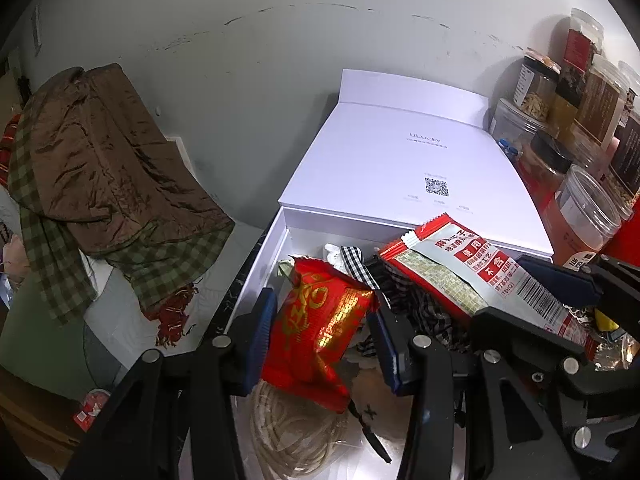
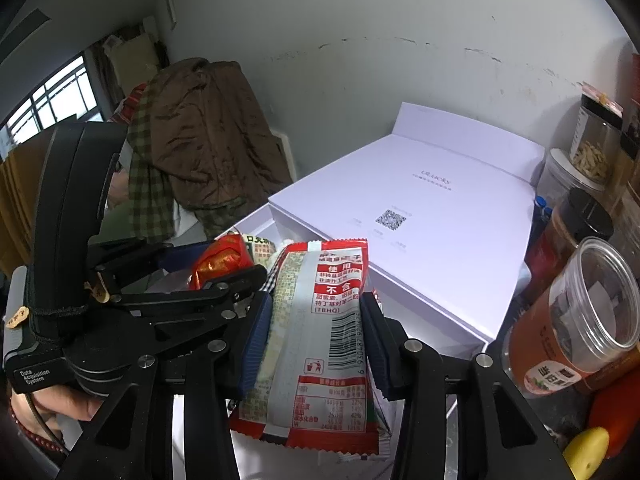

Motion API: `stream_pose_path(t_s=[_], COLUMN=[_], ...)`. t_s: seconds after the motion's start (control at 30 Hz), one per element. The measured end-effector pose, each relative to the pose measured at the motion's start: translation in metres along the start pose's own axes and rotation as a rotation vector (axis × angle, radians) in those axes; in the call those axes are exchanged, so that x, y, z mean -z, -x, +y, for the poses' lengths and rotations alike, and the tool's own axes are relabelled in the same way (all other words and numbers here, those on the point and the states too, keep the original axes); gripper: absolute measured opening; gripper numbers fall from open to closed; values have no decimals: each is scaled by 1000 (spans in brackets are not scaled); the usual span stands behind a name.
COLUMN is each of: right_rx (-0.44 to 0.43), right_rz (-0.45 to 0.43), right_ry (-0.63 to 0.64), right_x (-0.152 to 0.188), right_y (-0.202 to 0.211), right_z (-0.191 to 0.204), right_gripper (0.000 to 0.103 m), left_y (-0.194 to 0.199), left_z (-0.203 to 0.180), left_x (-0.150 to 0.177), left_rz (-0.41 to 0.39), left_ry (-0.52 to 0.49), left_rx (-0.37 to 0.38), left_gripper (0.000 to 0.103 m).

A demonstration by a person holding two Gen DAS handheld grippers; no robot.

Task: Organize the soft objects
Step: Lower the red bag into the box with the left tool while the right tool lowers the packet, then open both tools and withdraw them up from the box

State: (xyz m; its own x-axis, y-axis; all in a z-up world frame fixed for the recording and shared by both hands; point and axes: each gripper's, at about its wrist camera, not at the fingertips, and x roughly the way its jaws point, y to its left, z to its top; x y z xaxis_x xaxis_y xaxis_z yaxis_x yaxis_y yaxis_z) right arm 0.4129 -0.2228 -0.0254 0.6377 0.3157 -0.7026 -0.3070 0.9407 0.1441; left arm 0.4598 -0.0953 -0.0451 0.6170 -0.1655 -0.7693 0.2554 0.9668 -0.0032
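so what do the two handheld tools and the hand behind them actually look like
Both tools are matte black linkage frames with silver round pivot bolts, and their fingers carry ribbed dark-blue pads. The left tool has a curved black handle body printed "Data Acquisition System" in white, with small tan tags tied on. A bare hand with a dark red beaded bracelet grips it. The right tool matches.
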Motion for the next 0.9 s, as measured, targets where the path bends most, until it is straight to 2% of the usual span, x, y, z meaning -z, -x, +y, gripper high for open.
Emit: stream_pose_path(t_s=[0.3, 0.37, 0.43, 0.5, 0.9], right_rx=[-21, -11, -4, 15, 71], right_rz=[10, 8, 1, -2, -3], right_ry=[-29, -27, -29, -27, -28], right_x=[2, 3, 3, 2, 2], right_y=[11, 16, 22, 26, 46], right_z=[-5, -5, -6, -7, -8], right_gripper=[52, 54, 59, 59, 61], left_y=[6, 9, 11, 13, 45], left_z=[-8, -9, -10, -9, -10], left_x=[-3, -3, -4, -4, -6], left_rz=[6, -1, -5, -5, -37], left_ry=[-6, -9, -9, -4, -3], left_rx=[6, 2, -14, -33, -55], left_gripper=[50, 57, 77, 87, 87])
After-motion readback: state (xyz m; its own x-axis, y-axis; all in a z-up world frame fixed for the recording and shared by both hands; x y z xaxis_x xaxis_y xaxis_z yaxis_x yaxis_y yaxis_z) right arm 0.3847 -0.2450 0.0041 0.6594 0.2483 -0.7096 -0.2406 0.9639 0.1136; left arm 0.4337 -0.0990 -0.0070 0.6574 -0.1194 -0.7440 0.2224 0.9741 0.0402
